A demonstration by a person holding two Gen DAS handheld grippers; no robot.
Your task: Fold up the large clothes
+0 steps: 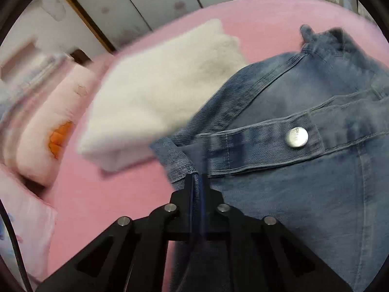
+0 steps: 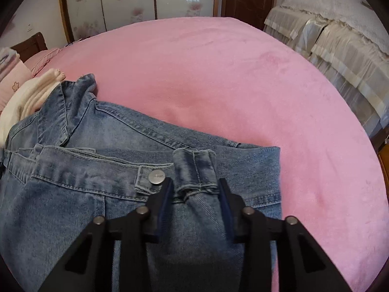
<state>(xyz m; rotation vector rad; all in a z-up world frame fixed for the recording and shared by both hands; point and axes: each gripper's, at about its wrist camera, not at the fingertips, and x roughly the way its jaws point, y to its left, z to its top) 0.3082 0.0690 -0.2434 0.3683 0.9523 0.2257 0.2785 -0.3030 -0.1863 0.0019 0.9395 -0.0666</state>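
Blue jeans (image 2: 97,165) lie folded on a pink bed (image 2: 218,77). Their waistband with a metal button (image 2: 157,177) faces the right wrist camera. My right gripper (image 2: 195,185) is open, its fingers on either side of a raised denim fold (image 2: 194,170) by the button. In the left wrist view the jeans (image 1: 304,170) fill the right side, with the button (image 1: 296,137) showing. My left gripper (image 1: 197,177) is shut on the jeans' left edge.
A folded white fleecy garment (image 1: 158,92) lies on the bed just left of the jeans; it also shows in the right wrist view (image 2: 26,97). Pink pillows (image 1: 48,126) sit at the left. A second bed with cream covers (image 2: 328,39) stands at the right.
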